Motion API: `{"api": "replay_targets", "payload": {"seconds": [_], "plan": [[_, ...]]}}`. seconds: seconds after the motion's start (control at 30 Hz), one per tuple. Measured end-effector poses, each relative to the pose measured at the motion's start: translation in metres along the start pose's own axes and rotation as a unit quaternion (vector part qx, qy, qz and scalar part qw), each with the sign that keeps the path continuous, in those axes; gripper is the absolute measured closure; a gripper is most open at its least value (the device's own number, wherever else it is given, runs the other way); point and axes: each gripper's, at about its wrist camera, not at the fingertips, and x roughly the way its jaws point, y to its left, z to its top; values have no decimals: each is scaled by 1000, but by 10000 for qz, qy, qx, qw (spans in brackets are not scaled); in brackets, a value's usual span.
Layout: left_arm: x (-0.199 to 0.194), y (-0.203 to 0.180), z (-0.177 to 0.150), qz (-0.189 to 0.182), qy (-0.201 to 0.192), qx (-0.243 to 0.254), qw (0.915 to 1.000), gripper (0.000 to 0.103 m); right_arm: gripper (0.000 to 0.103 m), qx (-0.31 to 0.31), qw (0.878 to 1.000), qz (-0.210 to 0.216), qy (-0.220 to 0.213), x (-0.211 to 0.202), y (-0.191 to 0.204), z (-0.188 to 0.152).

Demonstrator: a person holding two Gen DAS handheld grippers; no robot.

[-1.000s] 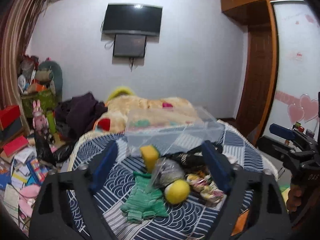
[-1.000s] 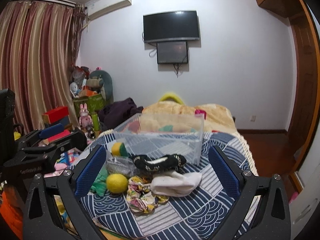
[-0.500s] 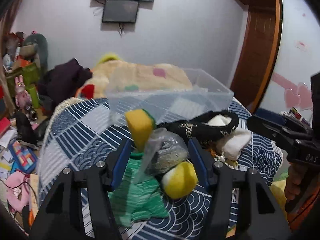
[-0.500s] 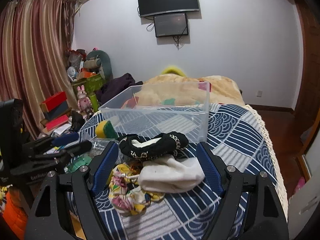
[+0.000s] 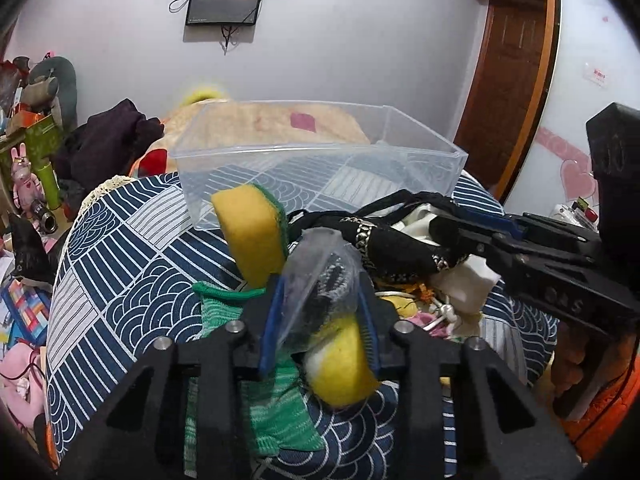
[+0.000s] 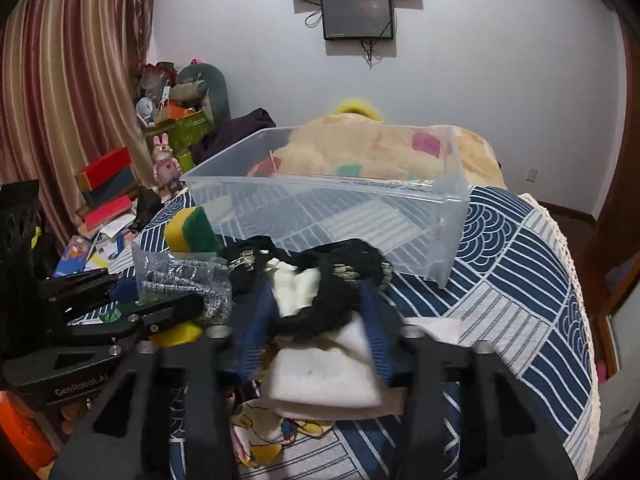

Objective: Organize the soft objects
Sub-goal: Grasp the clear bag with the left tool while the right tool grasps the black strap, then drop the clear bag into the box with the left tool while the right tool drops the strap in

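1. Moved since a second ago: both grippers down from wide-open hover into the pile; jaws closed in from wide to narrow.
2. Left gripper: narrow, clamped on clear bag of grey knit; yellow ball touching right finger, below the bag.
3. Just beside, left: sponge leaning upright; green cloth flat on bedspread.
4. Right gripper: narrow around black slipper, apparently gripping; slight blur. White sock beneath, floral cloth lower.
5. Bin: behind pile, on bedspread, nothing inside.
6. Progress: barely begun. Nothing binned; two items gripped, not lifted; all others left.
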Motion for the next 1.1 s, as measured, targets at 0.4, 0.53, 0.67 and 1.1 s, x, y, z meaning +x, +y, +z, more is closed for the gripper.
{"api": "replay_targets", "payload": {"seconds": [0.4, 0.53, 0.67, 1.1], "plan": [[-42, -18, 15, -153, -410, 171, 9989, 75, 86, 131, 9977, -171, -641, -41, -11, 13], [-58, -20, 23, -74, -634, 240, 9977, 75, 88, 139, 9954, -217, -925, -57, -13, 19], [-75, -20, 36, -91, -869, 250, 9959, 75, 89, 73, 9928, -244, -1171, -71, -13, 28], [-75, -2, 80, -327, -1092, 58, 9935, 75, 89, 2, 9831, -381, -1788, -83, -11, 67]]}}
